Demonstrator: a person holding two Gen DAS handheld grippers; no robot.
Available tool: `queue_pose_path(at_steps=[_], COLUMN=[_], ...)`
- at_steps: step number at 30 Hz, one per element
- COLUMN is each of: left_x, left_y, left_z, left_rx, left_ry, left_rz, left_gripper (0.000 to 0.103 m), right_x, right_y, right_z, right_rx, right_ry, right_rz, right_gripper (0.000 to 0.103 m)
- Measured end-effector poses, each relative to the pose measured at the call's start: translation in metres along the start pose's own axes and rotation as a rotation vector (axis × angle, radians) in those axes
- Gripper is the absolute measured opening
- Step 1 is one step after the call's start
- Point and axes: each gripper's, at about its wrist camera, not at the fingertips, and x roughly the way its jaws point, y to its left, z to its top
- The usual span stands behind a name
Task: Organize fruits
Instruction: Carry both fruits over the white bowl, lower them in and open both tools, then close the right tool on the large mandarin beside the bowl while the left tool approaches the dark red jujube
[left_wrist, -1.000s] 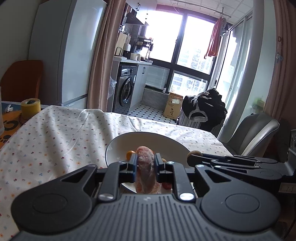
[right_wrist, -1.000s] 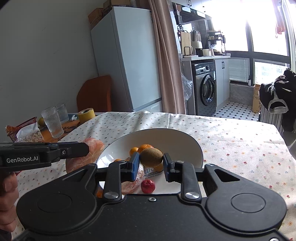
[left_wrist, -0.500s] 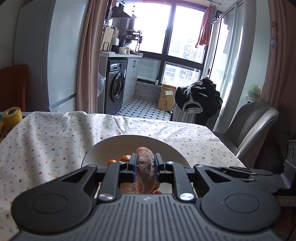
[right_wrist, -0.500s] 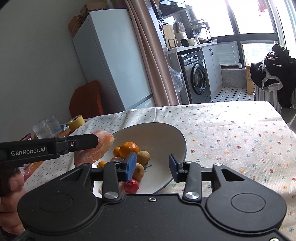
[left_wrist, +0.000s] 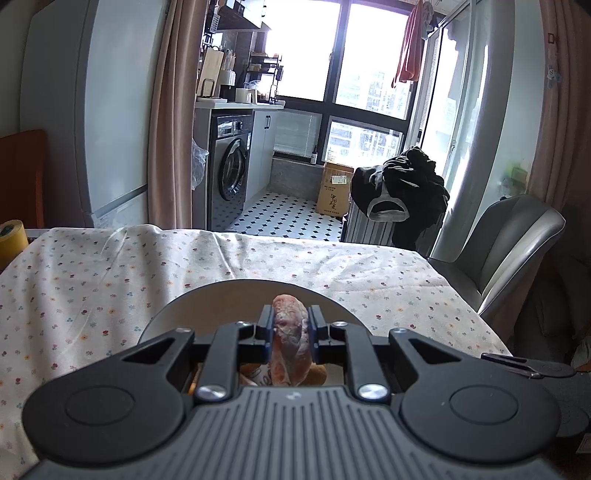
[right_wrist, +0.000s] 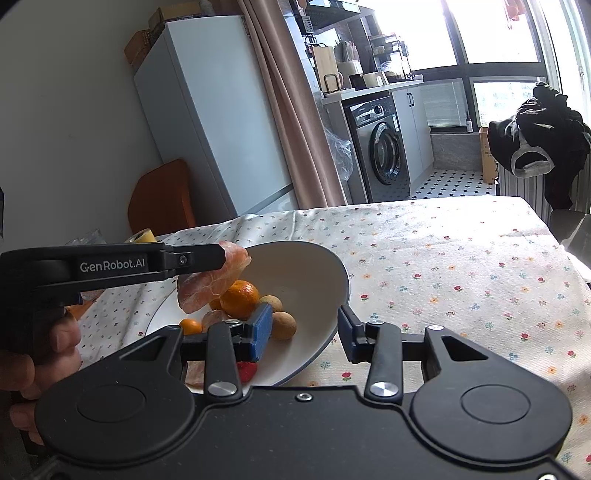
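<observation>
The counter (right_wrist: 461, 258) is covered with a white cloth printed with small flowers and carries one wide white bowl (right_wrist: 314, 266) near its front left area. In the right wrist view the bowl appears tilted, with its right rim raised and its low side toward the left. The left gripper (right_wrist: 221, 258), black and marked "GenRobot.AI", reaches in from the left over the near-left part of the bowl, gripped by a hand (right_wrist: 40, 354) at the frame edge. Its jaws are narrowed onto a peeled pink citrus segment (left_wrist: 290, 332), which hangs above the fruit in the bowl without touching the bowl surface; in the left wrist view the segment stands upright between the two fingers. The right gripper (right_wrist: 304, 328) is spread wide and holds nothing; its blue-padded left finger sits inside the bowl close to the fruit and its right finger sits outside the right rim. Inside the bowl, a tangerine (right_wrist: 240, 299) lies at the centre of the pile. Two brown kiwis (right_wrist: 283, 325) lie just right of it. A smaller orange fruit (right_wrist: 191, 326) lies to the left, and a red strawberry (right_wrist: 246, 371) lies at the near rim.
</observation>
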Motion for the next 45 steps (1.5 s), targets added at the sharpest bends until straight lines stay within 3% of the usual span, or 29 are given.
queue_pose_path(at_steps=[4, 8, 21, 29, 38, 40, 45], left_x=[0.010, 0.015, -0.019, -0.054, -0.082, -0.087, -0.100], left_y=[-0.001, -0.002, 0.018, 0.020, 0.038, 0.042, 0.055], left_z=[-0.001, -0.005, -0.010, -0.013, -0.021, -0.024, -0.032], left_rx=[-0.005, 0.006, -0.026, -0.001, -0.039, -0.047, -0.076], left_ry=[0.012, 0.049, 0.045, -0.002, -0.024, -0.023, -0.026], left_rz=[-0.001, 0.055, 0.117, 0.140, 0.169, 0.177, 0.181], left_gripper=[0.018, 0.021, 0.041, 0.078, 0.080, 0.081, 0.092], right_x=[-0.001, -0.002, -0.007, -0.019, -0.031, -0.031, -0.036], right_y=[-0.001, -0.004, 0.004, 0.010, 0.032, 0.035, 0.049], right_z=[-0.001, 0.001, 0.001, 0.008, 0.004, 0.003, -0.002], right_rx=[0.006, 0.008, -0.017, -0.013, -0.046, -0.047, -0.072], right_ry=[0.003, 0.000, -0.014, -0.036, -0.027, -0.017, -0.012], right_rz=[0.011, 0.010, 0.019, 0.048, 0.068, 0.068, 0.076], right_gripper=[0.040, 0.041, 0.044, 0.044, 0.048, 0.056, 0.066])
